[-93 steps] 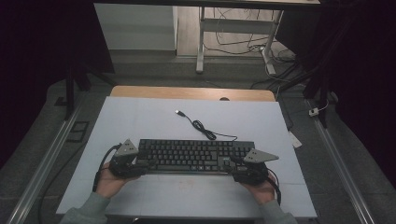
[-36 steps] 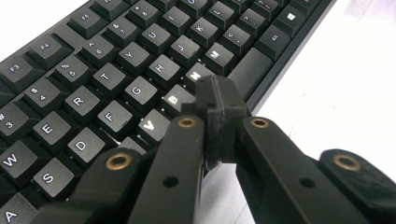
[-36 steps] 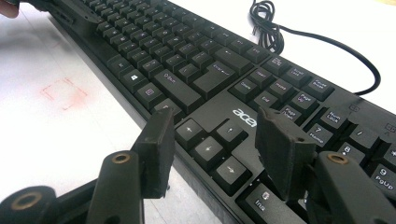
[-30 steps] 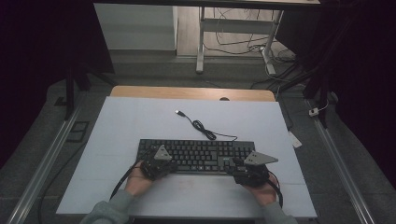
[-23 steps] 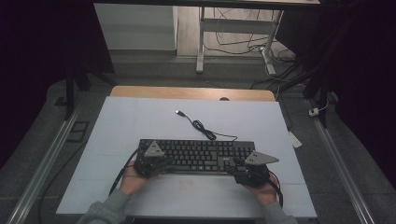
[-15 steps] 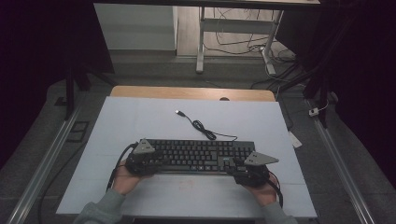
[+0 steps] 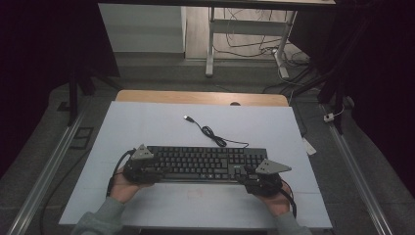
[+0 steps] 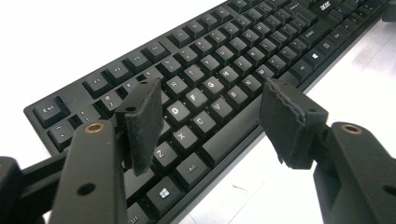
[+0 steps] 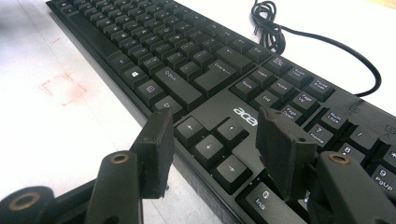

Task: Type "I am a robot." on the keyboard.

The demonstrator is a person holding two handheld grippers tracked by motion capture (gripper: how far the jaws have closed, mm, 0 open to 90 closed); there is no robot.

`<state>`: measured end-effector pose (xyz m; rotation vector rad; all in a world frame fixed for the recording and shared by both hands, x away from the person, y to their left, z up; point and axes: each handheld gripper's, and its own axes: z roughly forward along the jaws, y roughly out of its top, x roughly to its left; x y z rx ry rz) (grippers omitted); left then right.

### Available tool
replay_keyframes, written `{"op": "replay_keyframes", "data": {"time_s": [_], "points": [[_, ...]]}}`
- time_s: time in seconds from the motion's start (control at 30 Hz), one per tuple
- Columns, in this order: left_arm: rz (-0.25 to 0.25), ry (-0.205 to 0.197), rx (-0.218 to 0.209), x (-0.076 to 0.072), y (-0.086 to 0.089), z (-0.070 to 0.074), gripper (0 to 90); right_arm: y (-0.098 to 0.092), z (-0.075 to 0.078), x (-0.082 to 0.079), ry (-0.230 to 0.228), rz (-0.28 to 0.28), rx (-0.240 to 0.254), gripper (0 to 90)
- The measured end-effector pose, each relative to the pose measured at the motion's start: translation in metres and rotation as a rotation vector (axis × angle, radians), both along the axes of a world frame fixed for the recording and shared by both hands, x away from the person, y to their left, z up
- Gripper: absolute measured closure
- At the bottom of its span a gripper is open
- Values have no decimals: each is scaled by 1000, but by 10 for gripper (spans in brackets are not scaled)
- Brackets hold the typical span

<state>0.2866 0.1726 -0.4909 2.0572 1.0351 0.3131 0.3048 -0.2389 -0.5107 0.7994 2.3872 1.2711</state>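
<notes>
The left gripper [image 8: 208, 119] is seen with jaws just opened, spread above the left keys of the black plastic Acer keyboard [image 7: 203, 163], nothing pinched. The right gripper [image 9: 215, 149] is spread over the arrow keys. The keyboard lies flat on the white table [image 7: 147, 122].

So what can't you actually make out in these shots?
- High view: keyboard legends too small; both front corners hidden by the left gripper and right gripper.
- Left gripper view: the keyboard's right end is cut off by the frame.
- Right gripper view: the cable plug is cut off by the top edge.
</notes>
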Motion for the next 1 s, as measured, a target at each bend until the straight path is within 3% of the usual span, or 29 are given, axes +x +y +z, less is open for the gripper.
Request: {"op": "replay_keyframes", "data": {"time_s": [0.73, 1.0], "points": [[58, -7, 22, 9, 10, -4, 380, 2, -2, 0, -6, -5, -19, 467], [69, -5, 40, 13, 12, -8, 469, 2, -2, 0, -8, -6, -25, 465]]}}
